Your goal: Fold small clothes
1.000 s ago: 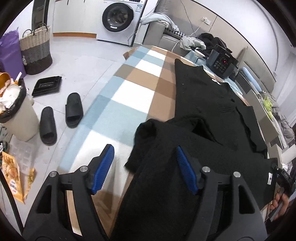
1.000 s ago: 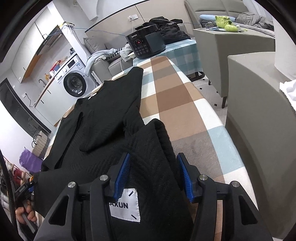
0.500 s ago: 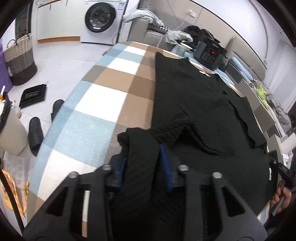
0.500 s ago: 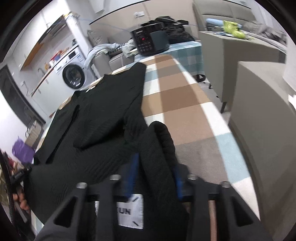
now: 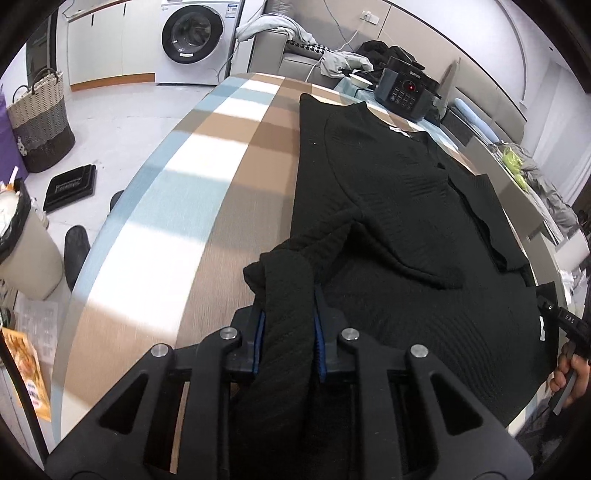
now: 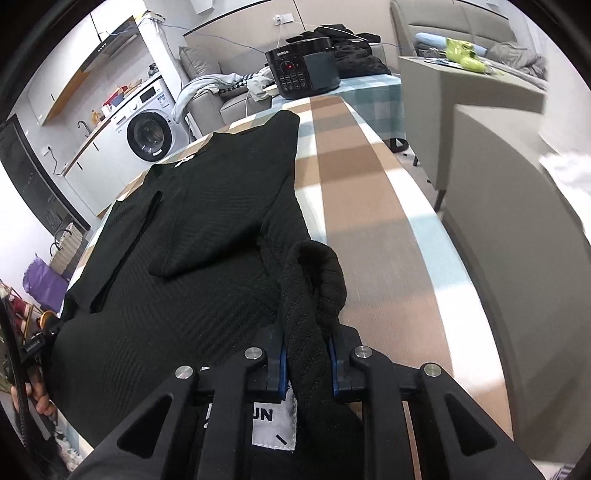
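Left gripper [image 5: 287, 334] jaws just closed, pinching black garment [image 5: 406, 229] hem near table [image 5: 207, 206] near edge; right gripper [image 6: 307, 360] likewise clamps bunched hem.

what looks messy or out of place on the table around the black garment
Nothing is spilled or damaged. The black knit garment lies flat on the checked tablecloth with one sleeve folded across it. Only the near hem is bunched, where the left gripper and right gripper have just closed on it.

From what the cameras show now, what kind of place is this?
Probably a home, an open living and laundry area: a washing machine by white cabinets, grey sofas and a woven laundry basket around the checked table.
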Demonstrator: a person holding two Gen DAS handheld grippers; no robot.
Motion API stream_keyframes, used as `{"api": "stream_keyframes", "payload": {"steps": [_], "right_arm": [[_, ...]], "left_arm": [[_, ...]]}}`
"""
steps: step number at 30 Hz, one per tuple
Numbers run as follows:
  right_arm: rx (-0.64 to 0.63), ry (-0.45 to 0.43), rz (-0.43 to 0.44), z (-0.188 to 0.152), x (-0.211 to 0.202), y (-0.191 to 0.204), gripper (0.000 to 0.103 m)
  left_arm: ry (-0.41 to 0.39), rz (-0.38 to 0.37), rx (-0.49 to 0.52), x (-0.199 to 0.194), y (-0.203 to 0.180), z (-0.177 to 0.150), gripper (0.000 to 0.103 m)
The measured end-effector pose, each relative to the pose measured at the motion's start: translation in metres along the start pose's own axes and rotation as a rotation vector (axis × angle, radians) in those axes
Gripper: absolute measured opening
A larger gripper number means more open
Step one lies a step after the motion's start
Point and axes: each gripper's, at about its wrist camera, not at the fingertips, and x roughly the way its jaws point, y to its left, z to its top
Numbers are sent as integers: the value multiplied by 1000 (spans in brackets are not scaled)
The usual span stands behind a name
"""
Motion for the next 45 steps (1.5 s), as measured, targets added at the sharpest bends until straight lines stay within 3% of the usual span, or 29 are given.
{"api": "stream_keyframes", "payload": {"steps": [5,8,10,12,14,15,17,24,29,31,32,33,35,36,37,39,42,45], "right_arm": [[46,-1,19,-27,-25,-12,16],[83,-21,26,-33,-33,-16,27],[110,-48,54,-33,-42,-18,35],[103,-79,64,-31,-54,-14,44],[84,-101,77,-30,-65,-10,47],[78,-103,79,-30,-68,-9,55],[75,-111,80,-33,-76,-9,61],[116,-84,63,-56,-88,-21,61],[145,-62,56,-71,-89,-30,61],[132,-56,53,-73,-88,-30,61],[125,-51,51,-74,-86,-29,61],[120,-45,48,-74,-84,-28,58],[102,-34,39,-75,-82,-25,51],[89,-28,27,-76,-81,-23,41],[70,-22,16,-77,-81,-20,36],[43,-17,-20,-78,-81,-17,14],[19,-47,-32,-78,-90,-16,7],[7,-114,-10,-74,-106,-11,6]], "left_arm": [[-3,-8,-17,-27,1,-32,17],[-17,-3,-34,-39,1,-38,20],[-34,7,-47,-50,2,-39,28],[-48,27,-63,-63,6,-38,49],[-81,30,-67,-78,10,-40,54],[-93,35,-67,-85,11,-42,55],[-98,39,-68,-95,13,-45,56],[-60,68,-104,-104,22,-71,56],[-48,46,-133,-105,23,-85,56],[-59,45,-130,-107,21,-88,50],[-67,33,-133,-109,20,-90,35],[-67,26,-133,-110,19,-92,23],[-72,26,-123,-111,17,-95,13],[-77,23,-116,-112,16,-96,7],[-80,22,-113,-114,14,-97,7],[-99,24,-107,-119,12,-98,5],[-121,14,-115,-125,10,-95,4],[-148,-8,-124,-132,10,-88,3]]}}
